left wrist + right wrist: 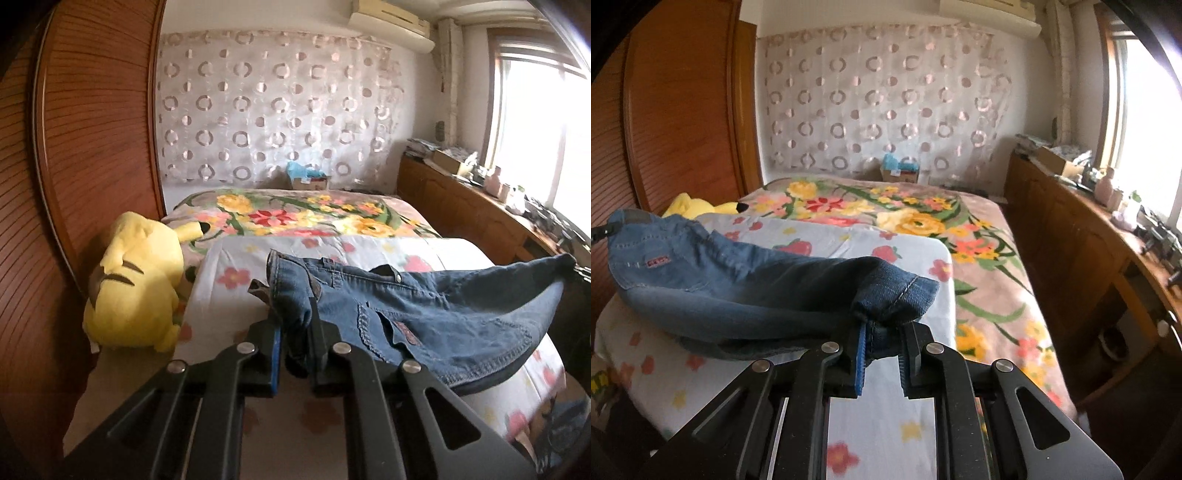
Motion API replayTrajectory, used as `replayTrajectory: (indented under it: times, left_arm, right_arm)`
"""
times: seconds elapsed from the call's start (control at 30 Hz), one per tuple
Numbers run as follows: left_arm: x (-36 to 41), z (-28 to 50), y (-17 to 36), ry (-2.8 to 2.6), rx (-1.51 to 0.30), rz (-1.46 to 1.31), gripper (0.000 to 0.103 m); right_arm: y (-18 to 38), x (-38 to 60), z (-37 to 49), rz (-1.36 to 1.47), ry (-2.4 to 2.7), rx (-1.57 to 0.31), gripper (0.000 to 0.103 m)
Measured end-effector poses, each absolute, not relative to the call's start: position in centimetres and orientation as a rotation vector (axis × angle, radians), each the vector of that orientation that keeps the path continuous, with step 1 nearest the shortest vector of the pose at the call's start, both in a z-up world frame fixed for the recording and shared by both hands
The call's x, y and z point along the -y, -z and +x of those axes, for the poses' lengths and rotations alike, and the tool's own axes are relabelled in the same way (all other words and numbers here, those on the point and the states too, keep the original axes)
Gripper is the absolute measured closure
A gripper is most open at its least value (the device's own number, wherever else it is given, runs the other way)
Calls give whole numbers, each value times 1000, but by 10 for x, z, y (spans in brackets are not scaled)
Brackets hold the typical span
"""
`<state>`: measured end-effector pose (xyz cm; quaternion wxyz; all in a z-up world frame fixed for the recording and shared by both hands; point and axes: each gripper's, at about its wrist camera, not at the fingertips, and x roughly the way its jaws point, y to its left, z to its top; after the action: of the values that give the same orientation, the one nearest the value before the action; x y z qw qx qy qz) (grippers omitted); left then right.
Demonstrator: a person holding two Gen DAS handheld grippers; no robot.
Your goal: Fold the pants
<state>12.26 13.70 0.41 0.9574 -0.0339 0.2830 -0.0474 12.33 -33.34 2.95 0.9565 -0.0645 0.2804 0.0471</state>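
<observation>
Now jeans (pixel 424 314) hang stretched between both tools.

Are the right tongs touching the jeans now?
Touching. The right wrist view shows the right tongs shut on the hem end of the jeans, denim pinched between both pads.
</observation>
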Motion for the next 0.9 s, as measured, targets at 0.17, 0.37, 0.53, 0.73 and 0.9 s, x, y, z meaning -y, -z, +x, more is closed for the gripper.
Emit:
replayTrajectory:
  times: [0.17,0.37,0.53,0.73,0.9]
  left_arm:
    - [-134,89,8,125,-593,-86,94]
    - [-127,73,36,151,-664,-68,91]
    - [-125,62,38,159,-665,-55,85]
    - [-128,49,31,144,-645,-21,68]
    - [-121,45,27,177,-634,1,62]
  right_arm:
    - [-21,342,87,-112,-83,-584,92]
    - [18,346,78,-48,-73,-657,92]
    - [40,349,75,-14,-54,-691,91]
    - [53,352,67,21,-57,-708,91]
    - [59,352,64,36,-58,-714,89]
